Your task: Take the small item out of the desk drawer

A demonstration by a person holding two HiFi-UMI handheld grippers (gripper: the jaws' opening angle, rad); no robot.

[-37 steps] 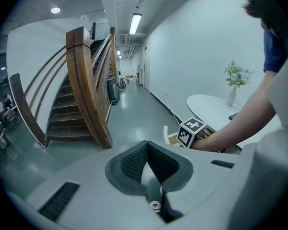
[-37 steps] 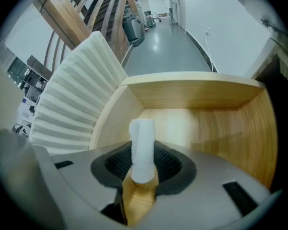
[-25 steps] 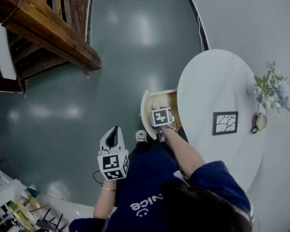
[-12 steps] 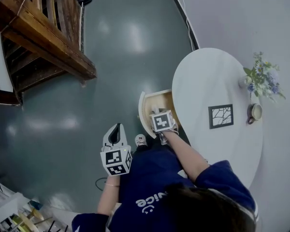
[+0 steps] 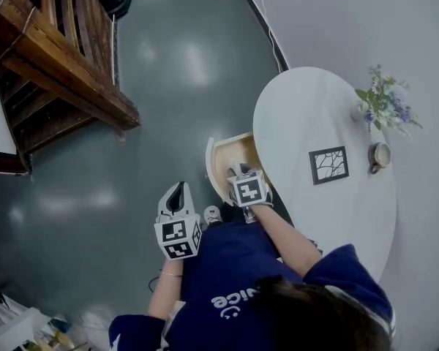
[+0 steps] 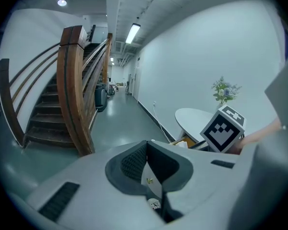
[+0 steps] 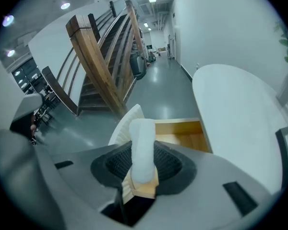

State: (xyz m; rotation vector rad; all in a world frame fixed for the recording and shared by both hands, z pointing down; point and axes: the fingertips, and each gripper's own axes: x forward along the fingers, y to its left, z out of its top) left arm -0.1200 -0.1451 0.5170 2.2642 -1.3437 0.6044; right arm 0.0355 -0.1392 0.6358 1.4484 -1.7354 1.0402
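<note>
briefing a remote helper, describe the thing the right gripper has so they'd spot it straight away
Find the round white table and the open wooden drawer jutting from under its edge. Just above that drawer is the right gripper. Clamped between its jaws is a small white roll, the only pale, soft-looking thing there; the left gripper holds nothing.

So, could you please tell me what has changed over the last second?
The right gripper, shut on the small white rounded item, lifted away from the open wooden drawer, towards the person. The drawer stayed open; the left gripper stayed shut and empty.
</note>
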